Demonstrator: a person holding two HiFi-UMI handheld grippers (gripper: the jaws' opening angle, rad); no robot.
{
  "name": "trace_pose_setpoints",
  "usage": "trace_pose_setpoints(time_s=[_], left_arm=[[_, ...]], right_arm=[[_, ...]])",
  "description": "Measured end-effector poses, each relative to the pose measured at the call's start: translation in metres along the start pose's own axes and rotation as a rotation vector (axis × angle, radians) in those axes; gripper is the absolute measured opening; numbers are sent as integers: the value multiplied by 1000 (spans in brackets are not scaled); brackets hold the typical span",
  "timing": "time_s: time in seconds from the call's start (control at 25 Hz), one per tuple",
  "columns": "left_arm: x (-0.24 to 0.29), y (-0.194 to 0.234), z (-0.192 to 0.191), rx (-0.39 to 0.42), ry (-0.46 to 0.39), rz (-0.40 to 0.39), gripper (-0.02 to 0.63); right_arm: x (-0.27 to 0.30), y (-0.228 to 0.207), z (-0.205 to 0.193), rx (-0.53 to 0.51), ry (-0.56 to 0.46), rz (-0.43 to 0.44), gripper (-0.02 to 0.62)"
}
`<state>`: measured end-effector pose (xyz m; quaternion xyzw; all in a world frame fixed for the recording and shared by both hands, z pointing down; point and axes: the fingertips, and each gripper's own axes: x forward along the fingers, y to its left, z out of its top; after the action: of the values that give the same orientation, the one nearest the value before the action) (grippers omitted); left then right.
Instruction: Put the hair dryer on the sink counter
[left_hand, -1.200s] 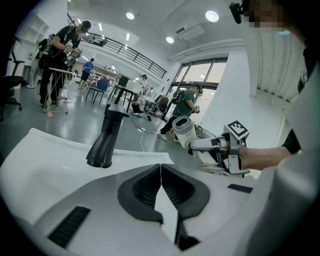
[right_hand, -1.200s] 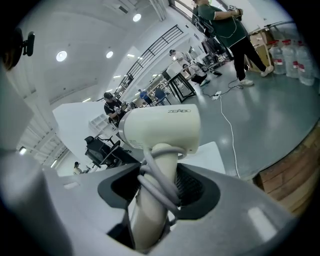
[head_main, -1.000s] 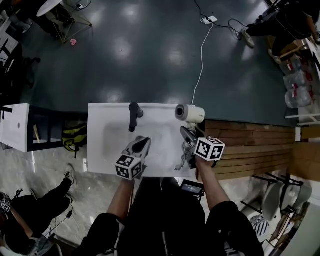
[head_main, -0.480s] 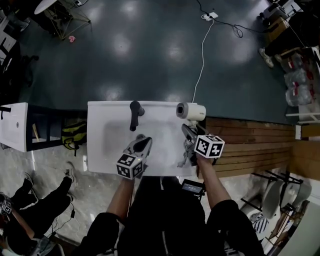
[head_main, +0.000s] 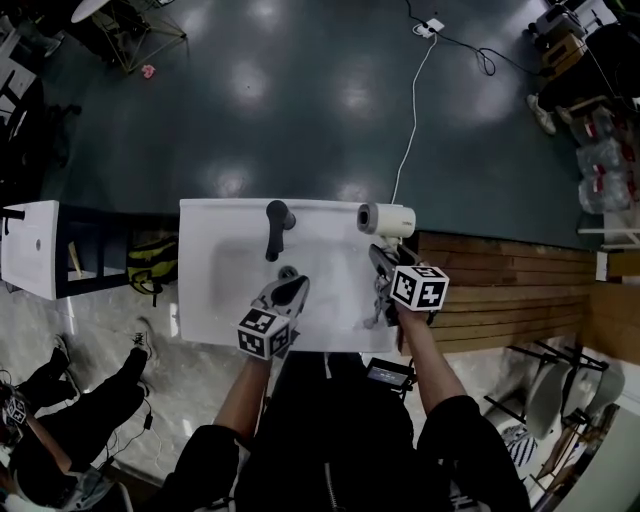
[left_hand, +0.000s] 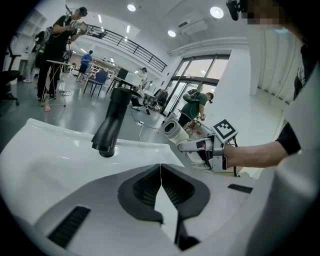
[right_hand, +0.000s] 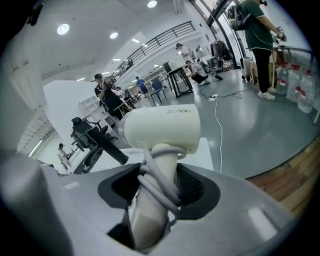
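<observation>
I am clamping the hair dryer (head_main: 386, 219) by its handle in my right tool (head_main: 384, 285), head over the far-right corner of the worktop (head_main: 325, 245).

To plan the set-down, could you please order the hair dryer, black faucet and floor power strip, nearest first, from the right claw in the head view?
1. The hair dryer, gripped in the right claw.
2. The black faucet, off to the claw's left.
3. The power strip, far ahead on the floor.
</observation>
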<state>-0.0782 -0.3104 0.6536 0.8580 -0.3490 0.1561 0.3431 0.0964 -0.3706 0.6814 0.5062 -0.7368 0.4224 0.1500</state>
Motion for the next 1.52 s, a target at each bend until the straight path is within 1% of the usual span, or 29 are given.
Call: trace_pose_setpoints(time_s=[0.36,0.72,1.2,1.52], left_arm=[[3,-1,-8,1,27,-6,12],[5,6,-9,2,35,6,12],[7,13,-12,-13,48,11,12],[9,16,-13,-20,50,14,12]], right_arm=[[14,-10,-9,-32,41,-36,206],[28,-21,-20,-21,94,-63,206],[40,-33,-27,-31,130,-104,206],[41,-37,-30,-58,148,-124,206]])
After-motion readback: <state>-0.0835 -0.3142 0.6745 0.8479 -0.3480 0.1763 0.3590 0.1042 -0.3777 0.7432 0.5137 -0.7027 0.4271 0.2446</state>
